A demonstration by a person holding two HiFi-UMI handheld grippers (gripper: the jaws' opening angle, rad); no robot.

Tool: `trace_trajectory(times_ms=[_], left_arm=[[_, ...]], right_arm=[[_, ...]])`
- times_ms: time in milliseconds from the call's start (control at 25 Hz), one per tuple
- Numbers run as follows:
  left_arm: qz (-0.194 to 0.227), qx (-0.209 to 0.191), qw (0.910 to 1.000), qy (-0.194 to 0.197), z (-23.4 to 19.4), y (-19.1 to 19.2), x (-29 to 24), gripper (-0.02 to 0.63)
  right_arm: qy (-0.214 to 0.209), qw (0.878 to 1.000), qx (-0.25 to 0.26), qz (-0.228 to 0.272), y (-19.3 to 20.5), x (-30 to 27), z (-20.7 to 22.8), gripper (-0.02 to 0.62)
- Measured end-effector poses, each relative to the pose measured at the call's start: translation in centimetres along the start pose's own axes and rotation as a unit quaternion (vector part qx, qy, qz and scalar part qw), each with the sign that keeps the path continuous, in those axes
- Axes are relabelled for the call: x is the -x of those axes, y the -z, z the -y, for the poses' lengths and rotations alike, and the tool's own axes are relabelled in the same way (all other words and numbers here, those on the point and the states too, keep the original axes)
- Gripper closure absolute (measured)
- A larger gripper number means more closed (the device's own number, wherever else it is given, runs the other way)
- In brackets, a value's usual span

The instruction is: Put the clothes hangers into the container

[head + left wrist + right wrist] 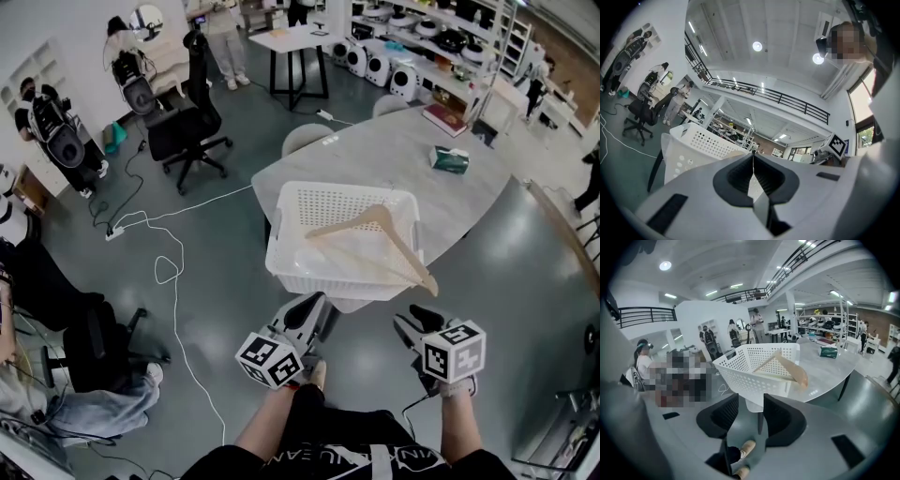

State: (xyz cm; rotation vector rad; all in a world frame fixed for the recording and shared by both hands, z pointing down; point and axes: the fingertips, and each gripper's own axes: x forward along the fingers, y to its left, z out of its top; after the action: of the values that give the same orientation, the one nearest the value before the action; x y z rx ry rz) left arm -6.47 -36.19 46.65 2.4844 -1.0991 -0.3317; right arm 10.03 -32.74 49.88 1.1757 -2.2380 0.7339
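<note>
A white perforated basket (pixel 281 234) stands at the near edge of the grey table (pixel 375 155). One wooden hanger (pixel 380 225) lies across it, with one arm poking out over the basket's front right corner. Both grippers hang low, close to my body and short of the table. My left gripper (pixel 311 305) is shut with nothing in it; its jaws meet in a thin line (pixel 753 157), and the basket (pixel 701 143) rises beyond them. My right gripper (pixel 417 319) stands open and empty (pixel 751 400), facing the basket (pixel 740 369) and the hanger (pixel 787 366).
A green packet (pixel 450 159) and a book (pixel 445 120) lie on the far part of the table. Two grey chairs (pixel 305 139) are tucked in behind it. A black office chair (pixel 187 127) and white cables (pixel 169 267) occupy the floor at left, where people sit.
</note>
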Motion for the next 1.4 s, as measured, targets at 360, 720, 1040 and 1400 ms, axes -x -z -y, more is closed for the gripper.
trace_trajectory(times_ms=[360,720,1040,1400], left_arm=[[0.003,-0.006,1.0,-0.002,1.2,0.6,1.2,0.597],[0.006,-0.02,0.9996,-0.017,2.9,1.3,3.7,0.597],[0.005,-0.026,0.9995,-0.02,5.2,1.7,5.6,0.597],[0.004,-0.036,0.9993,-0.012,7.6,2.8,7.1,0.597]], right_arm=[[-0.014,0.997,0.07,0.021,0.4,0.0,-3.1,0.514],[-0.064,0.991,0.092,0.078,0.3,0.2,-7.3,0.54],[-0.096,0.987,0.08,0.097,1.1,1.5,-10.0,0.54],[-0.122,0.982,0.05,0.133,2.9,2.7,-12.4,0.54]])
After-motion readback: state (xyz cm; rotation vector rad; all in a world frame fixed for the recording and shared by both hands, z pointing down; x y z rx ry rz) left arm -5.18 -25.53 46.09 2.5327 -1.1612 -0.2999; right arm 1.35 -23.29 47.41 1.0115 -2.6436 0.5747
